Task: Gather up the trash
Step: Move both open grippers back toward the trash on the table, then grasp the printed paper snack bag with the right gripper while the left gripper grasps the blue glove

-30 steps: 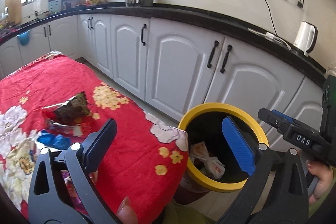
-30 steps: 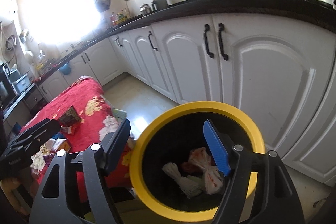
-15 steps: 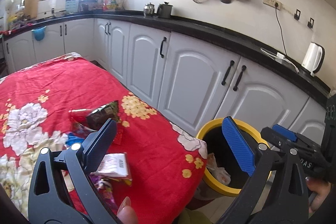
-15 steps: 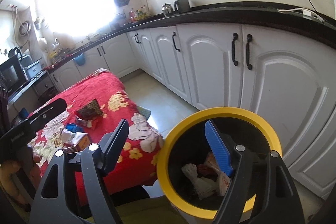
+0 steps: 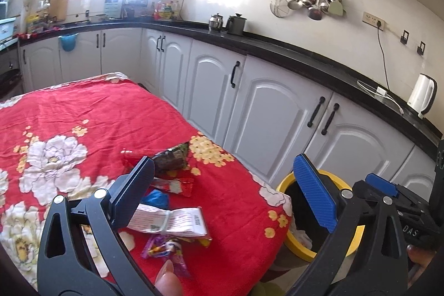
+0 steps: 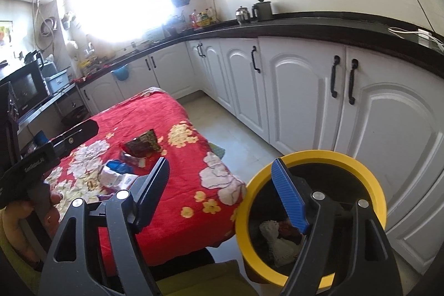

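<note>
My left gripper (image 5: pixel 222 193) is open and empty above the table's near right corner. Below it lie a white printed wrapper (image 5: pixel 172 222), a purple candy wrapper (image 5: pixel 166 248), a blue scrap (image 5: pixel 156 199), a red-and-white wrapper (image 5: pixel 174 185) and a dark snack bag (image 5: pixel 170 158). My right gripper (image 6: pixel 220 193) is open and empty over the gap between the table and the yellow-rimmed bin (image 6: pixel 369 179). Crumpled white and red trash (image 6: pixel 280 240) lies inside the bin. The same bin (image 5: pixel 285 182) shows past the table corner in the left wrist view.
The table carries a red floral cloth (image 5: pixel 97 113). White cabinets (image 5: pixel 266 113) under a black counter (image 5: pixel 277 46) run behind, with a kettle (image 5: pixel 421 96) at the right. A tiled floor strip (image 6: pixel 236 129) separates table and cabinets. A hand (image 6: pixel 30 212) holds the left gripper.
Both views have swung up and left, away from the bin and toward the table. More wrappers have come into the left wrist view. Both grippers stay open.
</note>
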The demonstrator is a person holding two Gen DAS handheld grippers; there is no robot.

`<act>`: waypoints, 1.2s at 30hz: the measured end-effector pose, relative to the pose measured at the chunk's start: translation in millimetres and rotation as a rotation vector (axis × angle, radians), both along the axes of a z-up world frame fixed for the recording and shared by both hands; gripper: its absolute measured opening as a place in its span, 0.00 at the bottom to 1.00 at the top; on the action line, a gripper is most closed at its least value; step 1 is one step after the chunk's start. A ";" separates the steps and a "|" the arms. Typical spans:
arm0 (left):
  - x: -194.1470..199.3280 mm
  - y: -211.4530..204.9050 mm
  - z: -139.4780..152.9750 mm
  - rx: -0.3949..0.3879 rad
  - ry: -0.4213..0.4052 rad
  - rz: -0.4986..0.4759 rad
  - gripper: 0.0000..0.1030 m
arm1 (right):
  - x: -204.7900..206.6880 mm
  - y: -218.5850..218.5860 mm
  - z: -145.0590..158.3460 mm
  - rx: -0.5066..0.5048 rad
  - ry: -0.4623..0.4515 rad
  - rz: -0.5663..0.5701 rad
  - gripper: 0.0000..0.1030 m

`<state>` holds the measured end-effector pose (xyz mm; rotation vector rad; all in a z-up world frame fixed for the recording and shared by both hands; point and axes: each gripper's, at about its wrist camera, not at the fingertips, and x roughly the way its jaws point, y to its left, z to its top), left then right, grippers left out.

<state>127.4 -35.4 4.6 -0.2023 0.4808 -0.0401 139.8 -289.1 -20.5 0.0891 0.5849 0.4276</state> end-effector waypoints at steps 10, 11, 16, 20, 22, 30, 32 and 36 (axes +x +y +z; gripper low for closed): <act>-6.2 46.7 3.4 -0.048 -0.005 0.100 0.89 | -5.8 38.1 0.9 -0.025 0.000 0.101 0.71; -6.6 51.9 3.5 -0.053 -0.005 0.112 0.89 | -6.7 42.8 0.3 -0.029 0.001 0.112 0.71; -7.3 76.1 0.8 -0.079 0.004 0.161 0.89 | -9.3 67.0 -5.0 -0.041 0.022 0.174 0.72; -7.3 94.3 -4.7 -0.100 0.017 0.197 0.89 | -9.1 86.5 -10.9 -0.060 0.038 0.225 0.72; -6.8 103.8 -8.5 -0.110 0.027 0.217 0.89 | -8.7 96.6 -14.1 -0.074 0.047 0.249 0.73; -5.5 133.2 -24.0 -0.152 0.066 0.262 0.89 | 0.4 127.2 -25.4 -0.126 0.073 0.314 0.73; -4.5 137.8 -28.0 -0.160 0.076 0.267 0.89 | 3.1 135.6 -28.8 -0.144 0.076 0.331 0.73; -0.8 145.7 -36.7 -0.177 0.105 0.269 0.89 | 8.6 144.7 -33.1 -0.166 0.082 0.359 0.73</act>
